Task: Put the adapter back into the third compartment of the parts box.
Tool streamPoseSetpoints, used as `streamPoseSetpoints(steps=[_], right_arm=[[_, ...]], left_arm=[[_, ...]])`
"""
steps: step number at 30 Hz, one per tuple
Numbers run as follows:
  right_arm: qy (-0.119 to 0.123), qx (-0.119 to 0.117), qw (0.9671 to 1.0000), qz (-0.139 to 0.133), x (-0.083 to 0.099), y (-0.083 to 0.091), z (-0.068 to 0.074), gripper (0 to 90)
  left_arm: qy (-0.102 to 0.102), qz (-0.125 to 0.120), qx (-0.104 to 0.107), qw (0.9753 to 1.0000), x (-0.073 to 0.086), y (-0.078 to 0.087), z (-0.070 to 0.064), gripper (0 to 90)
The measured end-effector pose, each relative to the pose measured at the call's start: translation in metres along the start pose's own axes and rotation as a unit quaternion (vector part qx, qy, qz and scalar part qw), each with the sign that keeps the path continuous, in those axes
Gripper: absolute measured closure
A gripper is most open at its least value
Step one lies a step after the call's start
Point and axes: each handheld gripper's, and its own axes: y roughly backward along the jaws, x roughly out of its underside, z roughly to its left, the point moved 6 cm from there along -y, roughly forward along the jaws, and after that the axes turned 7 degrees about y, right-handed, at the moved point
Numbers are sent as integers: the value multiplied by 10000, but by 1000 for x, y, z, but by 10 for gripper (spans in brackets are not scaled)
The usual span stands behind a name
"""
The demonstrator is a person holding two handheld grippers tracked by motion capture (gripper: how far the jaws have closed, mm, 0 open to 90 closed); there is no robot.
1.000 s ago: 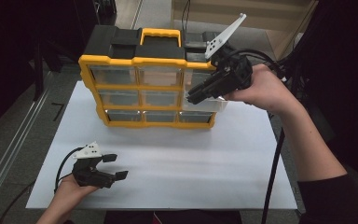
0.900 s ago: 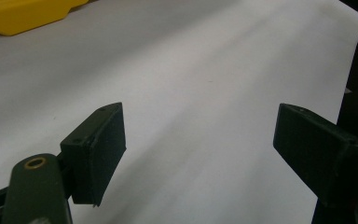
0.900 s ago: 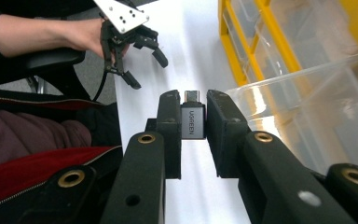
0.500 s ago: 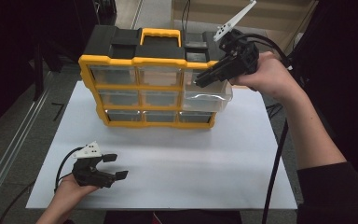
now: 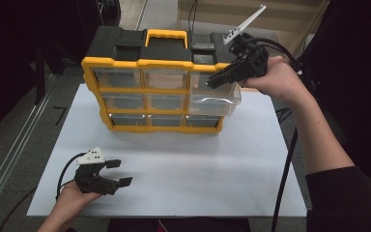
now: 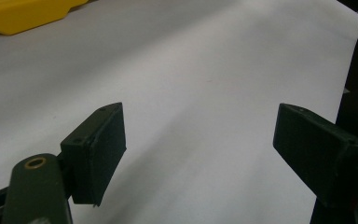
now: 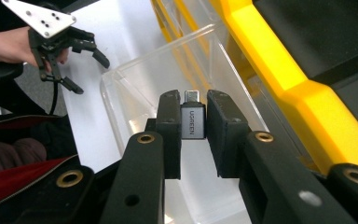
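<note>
Right gripper (image 7: pixel 193 135) clamped on a small grey USB adapter (image 7: pixel 193 120), poised just above the pulled-out clear drawer (image 5: pixel 216 102) at the right side of the yellow organizer (image 5: pixel 152 94). Likely mid-placement; next, lowering into the drawer and releasing. Left gripper (image 5: pixel 117 174) resting on the white sheet (image 5: pixel 198 164), jaws apart, holding nothing.

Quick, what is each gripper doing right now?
Left gripper: open, holding nothing.
Right gripper: closed on a small grey adapter over the clear drawer.
</note>
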Motion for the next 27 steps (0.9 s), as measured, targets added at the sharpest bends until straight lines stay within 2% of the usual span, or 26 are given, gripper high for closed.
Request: streamPoseSetpoints(steps=[4,10,17,20,23,27], right_arm=[[-83,44,9999,61,3,-2,-1,717],[-89,52,9999,51,7,1,0,641],[-136,91,9998,-143,13,16,2,481],[-154,114,9997,-159,15,18,2,461],[-237,178,9992,-265,21,25,2,388],[-248,230,9987,-370,28,33,1,340]], left_arm=[[5,-15,19,10000,0,0,0,181],[-5,-16,25,10000,0,-1,-1,182],[1,-15,26,10000,0,-1,-1,181],[-5,-10,23,10000,0,-1,-1,182],[0,-6,19,10000,0,-1,0,181],[2,-8,20,10000,0,-1,0,181]])
